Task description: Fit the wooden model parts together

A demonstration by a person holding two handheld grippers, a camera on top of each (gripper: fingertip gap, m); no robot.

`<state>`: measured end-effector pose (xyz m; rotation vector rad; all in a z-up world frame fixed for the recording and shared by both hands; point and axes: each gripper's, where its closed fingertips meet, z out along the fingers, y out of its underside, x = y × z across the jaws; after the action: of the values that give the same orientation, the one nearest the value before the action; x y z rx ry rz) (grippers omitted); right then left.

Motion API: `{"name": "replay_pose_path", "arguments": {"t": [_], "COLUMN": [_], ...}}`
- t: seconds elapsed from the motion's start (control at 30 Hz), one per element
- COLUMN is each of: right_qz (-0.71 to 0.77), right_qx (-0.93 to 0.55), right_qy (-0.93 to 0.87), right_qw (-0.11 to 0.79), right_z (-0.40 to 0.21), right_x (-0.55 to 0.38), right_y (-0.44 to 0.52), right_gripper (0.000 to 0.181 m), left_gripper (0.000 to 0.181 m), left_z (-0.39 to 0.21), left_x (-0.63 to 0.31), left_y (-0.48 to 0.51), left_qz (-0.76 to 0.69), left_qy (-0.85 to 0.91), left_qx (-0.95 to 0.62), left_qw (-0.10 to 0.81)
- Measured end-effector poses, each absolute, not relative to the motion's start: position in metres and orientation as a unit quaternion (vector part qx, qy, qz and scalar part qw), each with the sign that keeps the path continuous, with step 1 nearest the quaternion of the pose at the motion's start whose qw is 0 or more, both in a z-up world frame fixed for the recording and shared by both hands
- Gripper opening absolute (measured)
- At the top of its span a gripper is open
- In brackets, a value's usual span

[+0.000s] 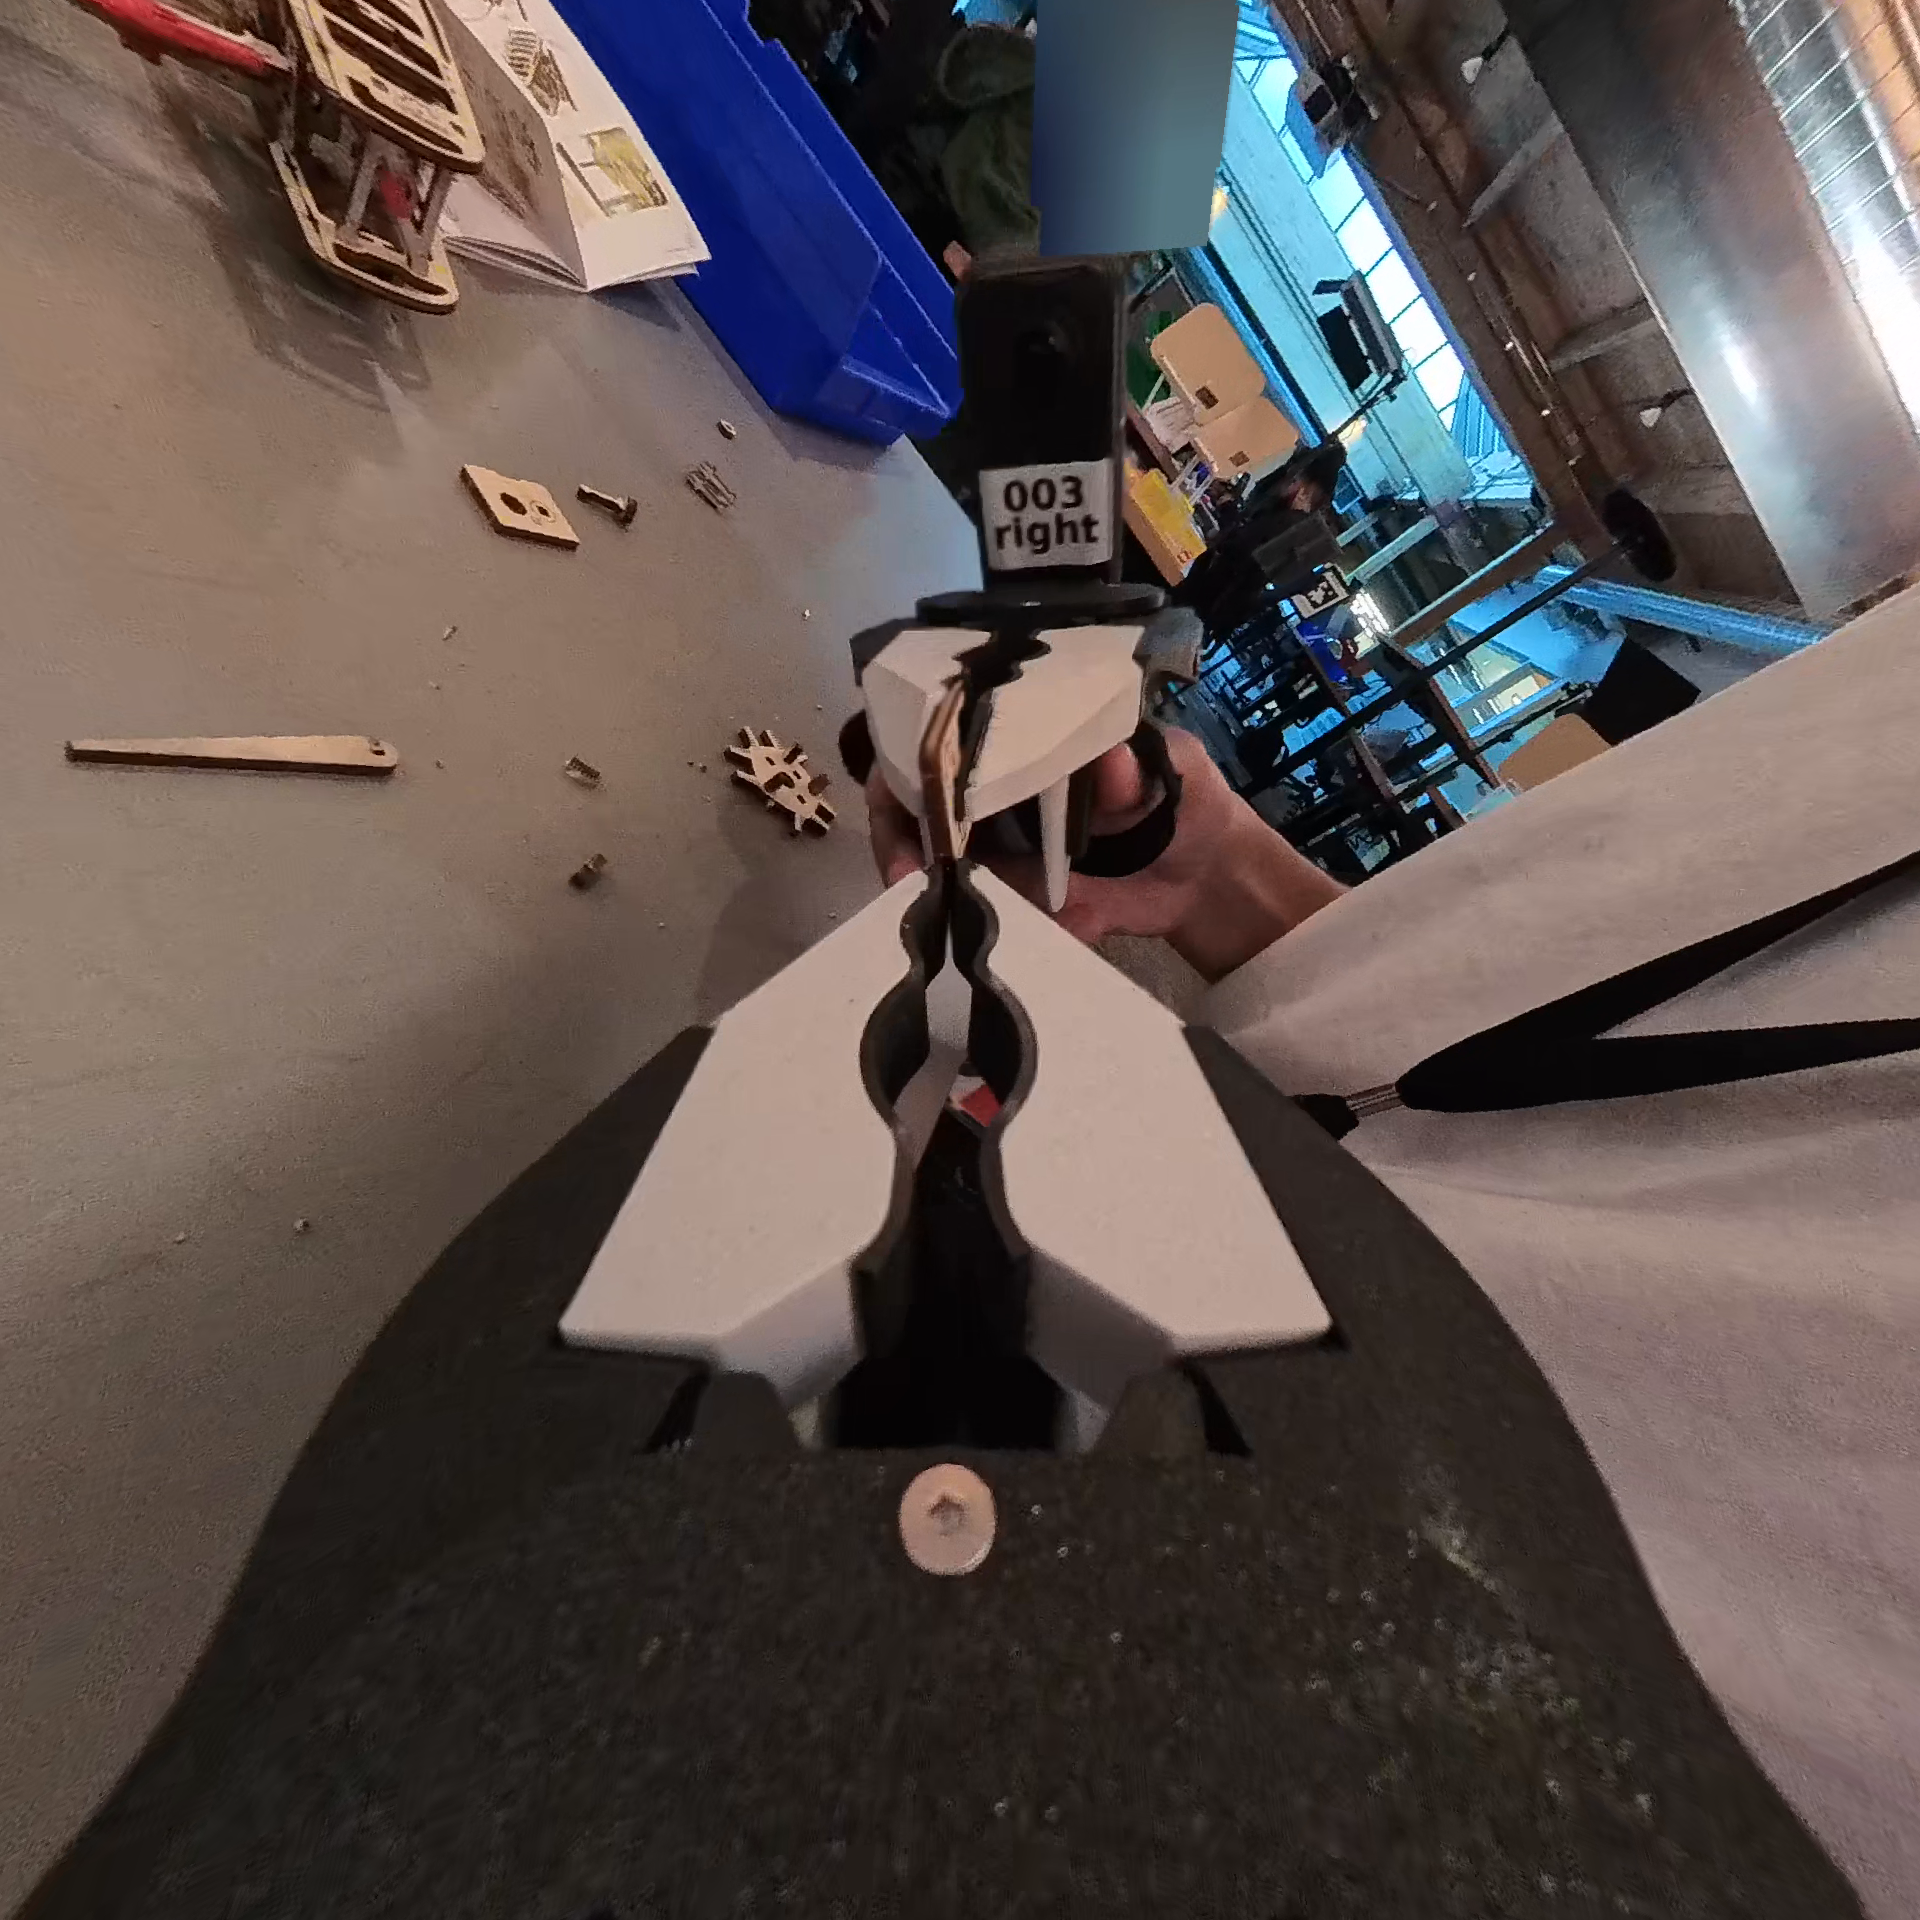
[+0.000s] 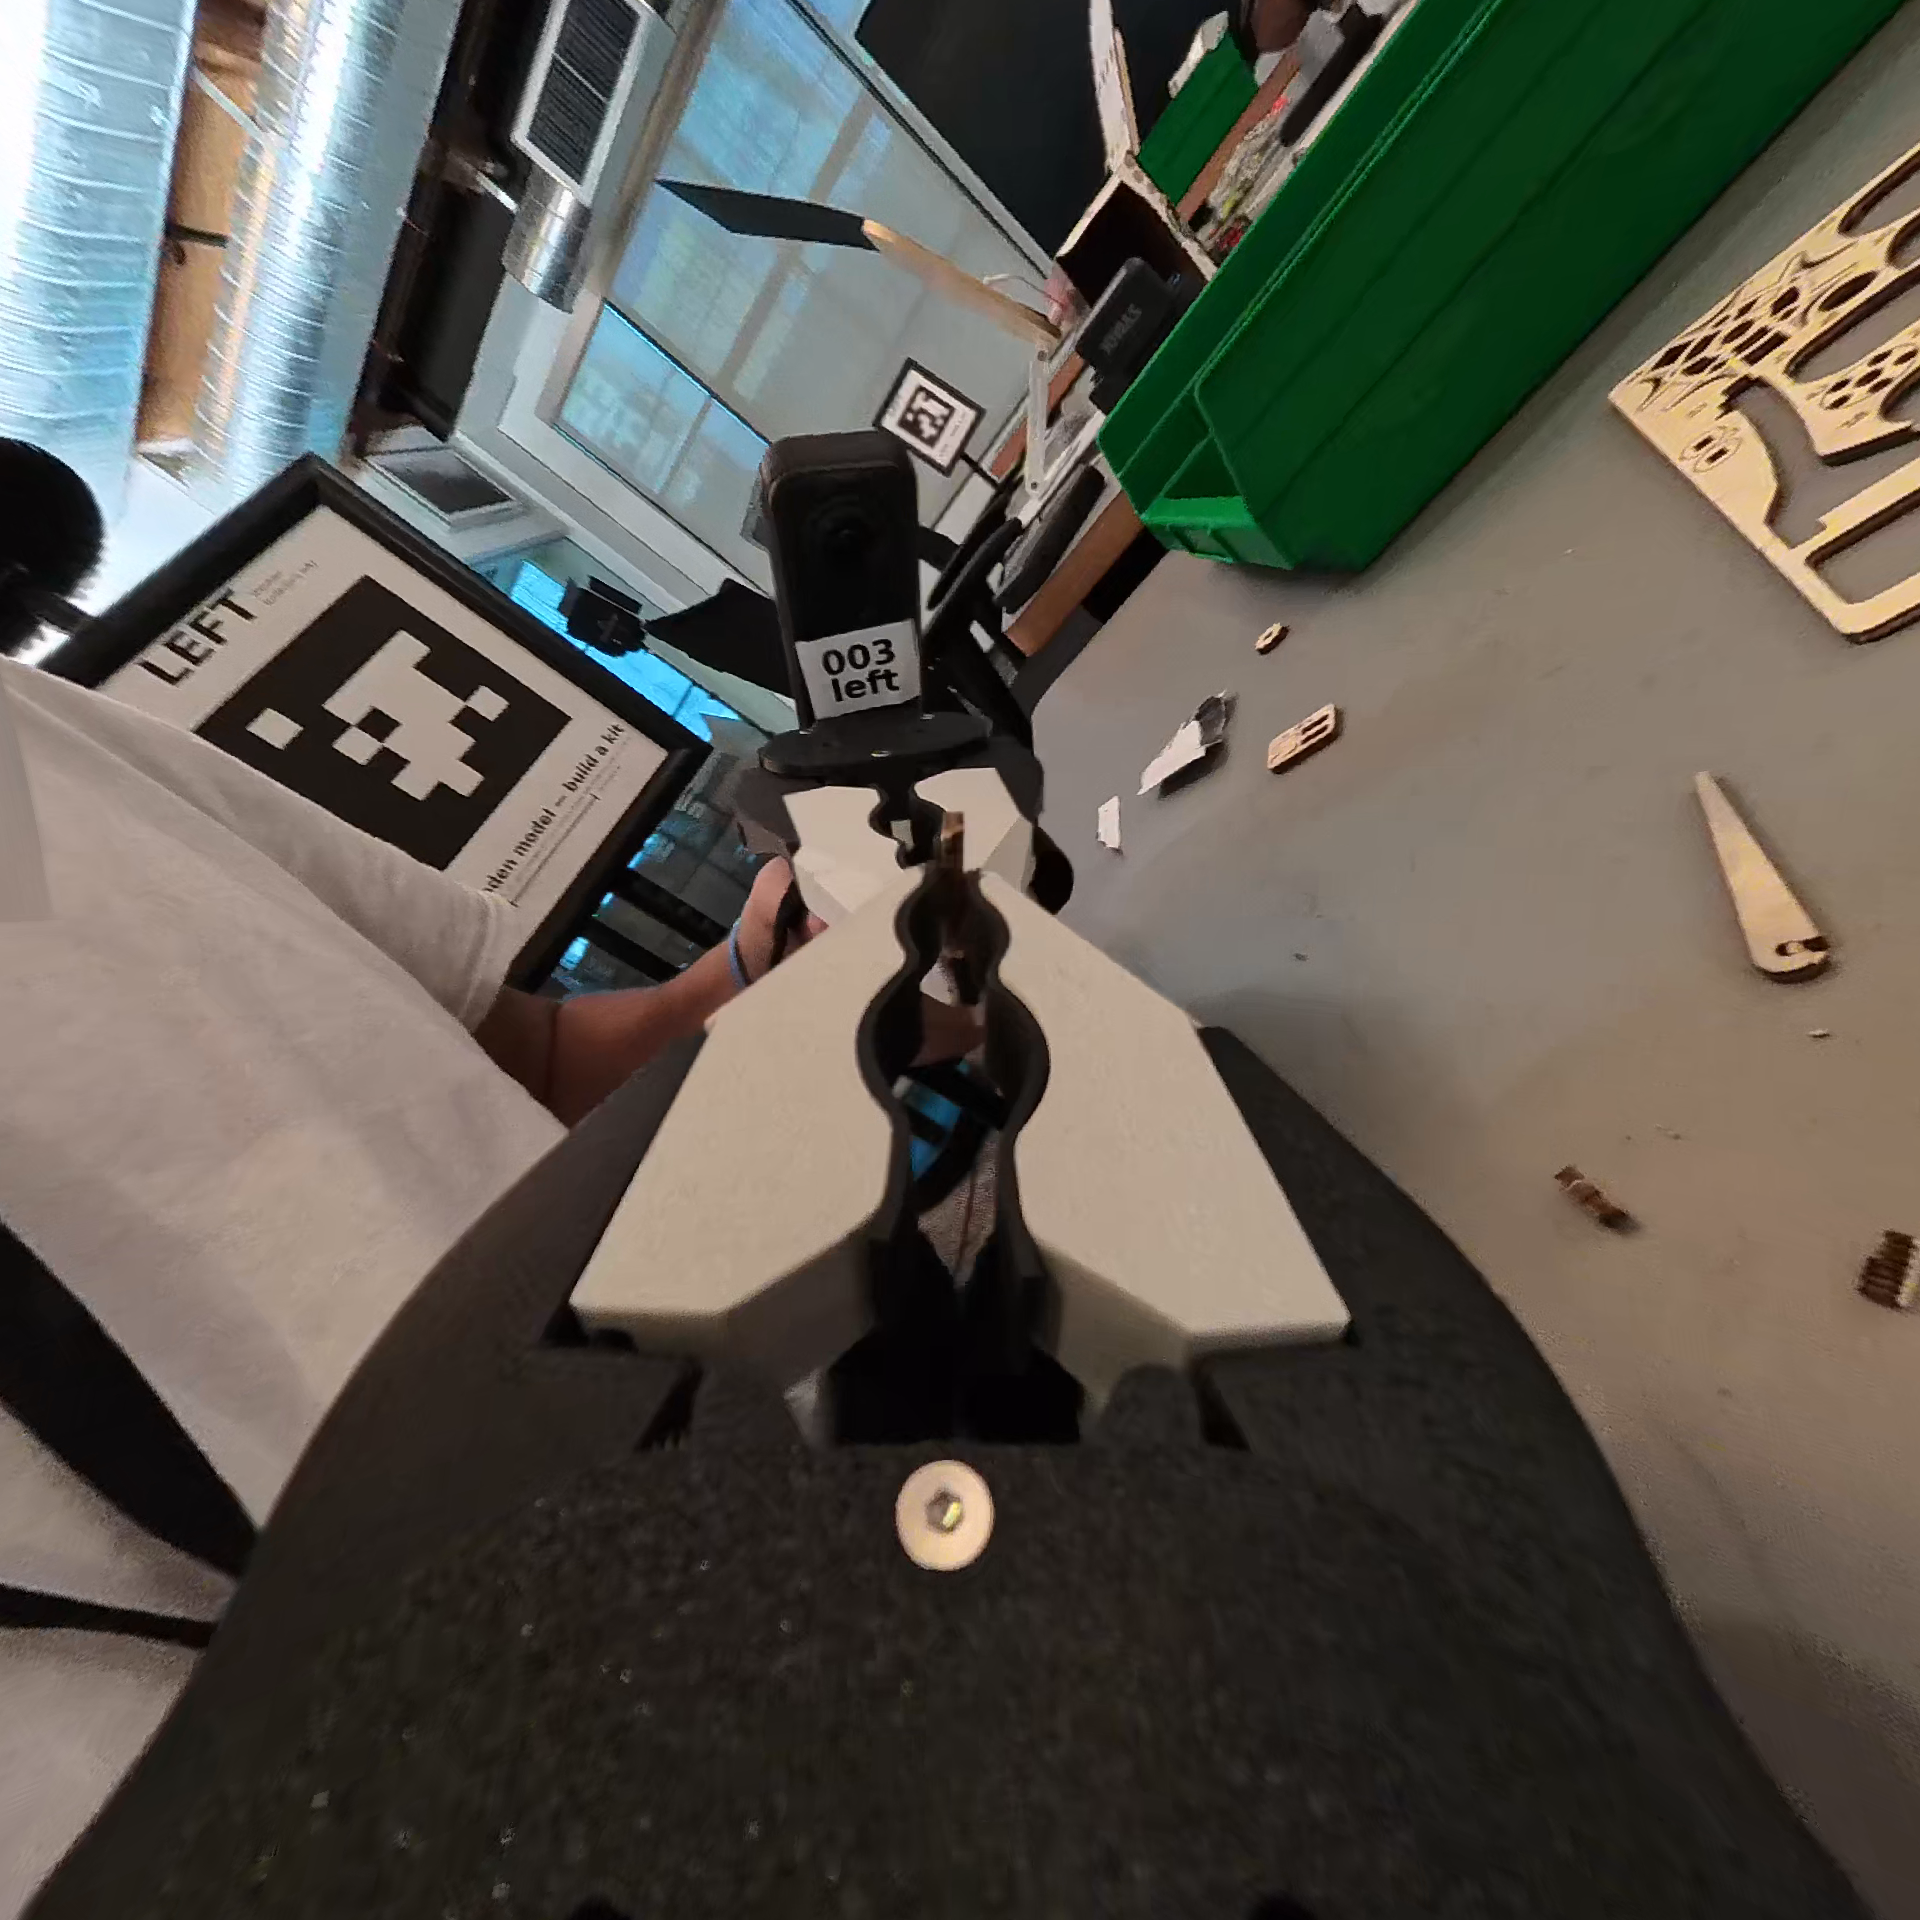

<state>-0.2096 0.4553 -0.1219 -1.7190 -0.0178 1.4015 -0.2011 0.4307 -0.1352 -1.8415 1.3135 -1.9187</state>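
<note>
Tip to tip in mid-air: the left gripper [image 1: 951,914] and right gripper [image 2: 951,914] both had jaws clamped on one thin wooden piece [image 1: 940,790]. Joining looked unfinished. A wooden strip [image 1: 234,753], toothed part [image 1: 779,779] and half-built model [image 1: 364,156] waited, untouched, on the table [image 1: 312,987].

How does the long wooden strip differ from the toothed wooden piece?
The long wooden strip is slim, tapered, with a hole at one end; the toothed wooden piece is compact and spiky. The strip is far longer than the piece. Both lie flat, ungripped.
</note>
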Motion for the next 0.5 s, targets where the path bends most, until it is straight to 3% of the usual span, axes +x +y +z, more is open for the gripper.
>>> {"name": "replay_pose_path", "arguments": {"t": [0.17, 0.23, 0.3, 0.5], "right_qz": [0.588, 0.588, 0.592, 0.601], "right_qx": [-0.686, -0.687, -0.688, -0.684], "right_qy": [-0.010, -0.009, -0.016, -0.010], "right_qw": [0.429, 0.427, 0.419, 0.414], "right_z": [-0.1204, -0.1207, -0.1216, -0.1217], "right_x": [-0.2113, -0.2112, -0.2133, -0.2109], "right_y": [0.4517, 0.4515, 0.4494, 0.4485], "right_gripper": [0.001, 0.001, 0.001, 0.002], "left_gripper": [0.001, 0.011, 0.001, 0.000], "left_z": [-0.1331, -0.1298, -0.1316, -0.1336], "left_x": [-0.2024, -0.2028, -0.2014, -0.1982], "left_y": [0.4274, 0.4247, 0.4240, 0.4252], "left_qz": [-0.642, -0.652, -0.646, -0.628], "left_qy": [0.458, 0.456, 0.459, 0.475], "left_qx": [-0.608, -0.600, -0.604, -0.604], "left_qw": [0.098, 0.087, 0.088, 0.121]}}
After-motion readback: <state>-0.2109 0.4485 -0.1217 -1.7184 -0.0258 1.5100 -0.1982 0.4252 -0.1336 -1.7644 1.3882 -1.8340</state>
